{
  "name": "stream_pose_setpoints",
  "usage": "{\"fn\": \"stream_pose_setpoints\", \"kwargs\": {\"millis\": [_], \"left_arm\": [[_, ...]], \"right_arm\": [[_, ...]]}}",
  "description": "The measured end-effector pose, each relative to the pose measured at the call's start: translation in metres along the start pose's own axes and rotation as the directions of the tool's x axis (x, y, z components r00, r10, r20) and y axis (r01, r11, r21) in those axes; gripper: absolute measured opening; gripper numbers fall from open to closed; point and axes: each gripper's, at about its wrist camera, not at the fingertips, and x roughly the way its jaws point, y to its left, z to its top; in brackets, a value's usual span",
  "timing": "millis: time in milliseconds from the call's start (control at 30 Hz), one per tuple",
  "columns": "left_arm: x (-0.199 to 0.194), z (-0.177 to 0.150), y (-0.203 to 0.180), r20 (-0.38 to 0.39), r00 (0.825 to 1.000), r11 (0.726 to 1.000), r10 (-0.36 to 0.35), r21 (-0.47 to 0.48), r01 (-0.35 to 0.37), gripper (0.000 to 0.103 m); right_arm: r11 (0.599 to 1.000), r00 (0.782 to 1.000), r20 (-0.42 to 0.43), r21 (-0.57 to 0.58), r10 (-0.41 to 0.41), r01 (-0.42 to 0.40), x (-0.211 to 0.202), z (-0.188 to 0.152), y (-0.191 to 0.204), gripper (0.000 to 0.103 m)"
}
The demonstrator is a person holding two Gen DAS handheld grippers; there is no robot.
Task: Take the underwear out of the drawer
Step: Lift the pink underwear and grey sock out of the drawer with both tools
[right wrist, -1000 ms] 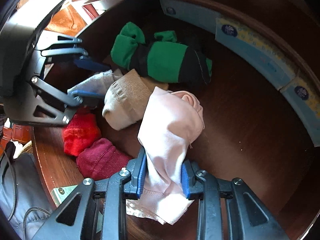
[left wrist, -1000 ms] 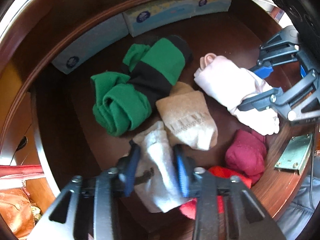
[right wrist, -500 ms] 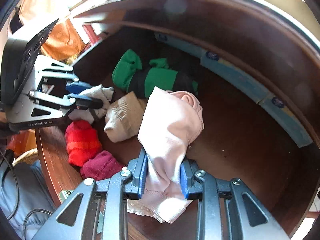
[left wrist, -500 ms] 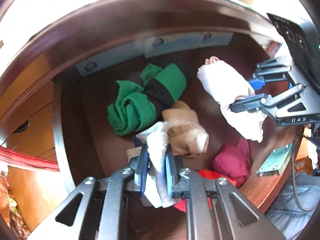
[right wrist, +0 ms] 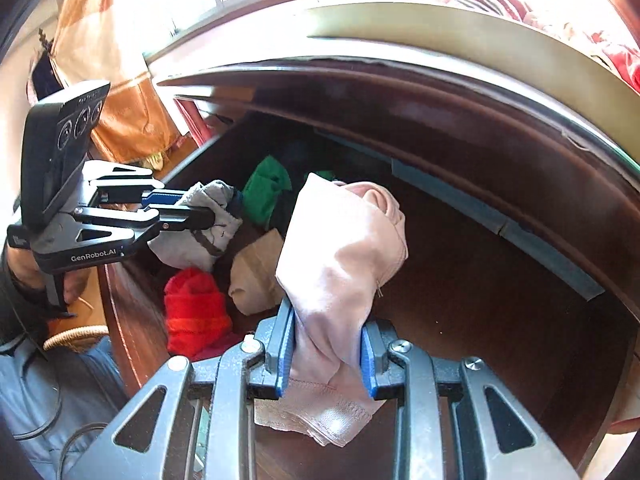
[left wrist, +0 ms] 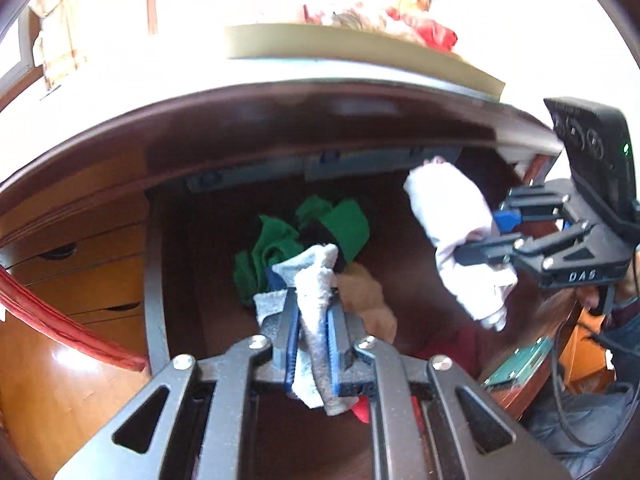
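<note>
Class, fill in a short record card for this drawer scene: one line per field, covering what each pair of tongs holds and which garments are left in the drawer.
Setting: open dark wooden drawer
Left tongs: shut on a pale grey knitted cloth item, lifted above the pile
Right tongs: shut on a pale pink folded cloth item, lifted
Left in drawer: green-and-black rolled garment; beige folded garment; bright red bundle
Along the drawer's back wall: pale blue flat packets
</note>
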Motion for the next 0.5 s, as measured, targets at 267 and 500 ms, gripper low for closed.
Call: {"fn": "stream_pose_setpoints", "kwargs": {"millis": [267, 500], "left_arm": [[-0.006, -0.003, -0.003, 0.066, 0.997, 0.999, -0.028, -0.032, 0.031, 0.009], [-0.007, -0.004, 0.0, 0.118, 0.993, 0.998, -0.025, -0.046, 0.031, 0.009]], "right_arm": [[1.0, 0.996, 0.088, -0.009, -0.022, 0.022, -0.027, 0.003, -0.002, 0.03], [0.999, 0.986, 0.16, 0.005, -0.049, 0.049, -0.051, -0.006, -0.002, 0.03]]}}
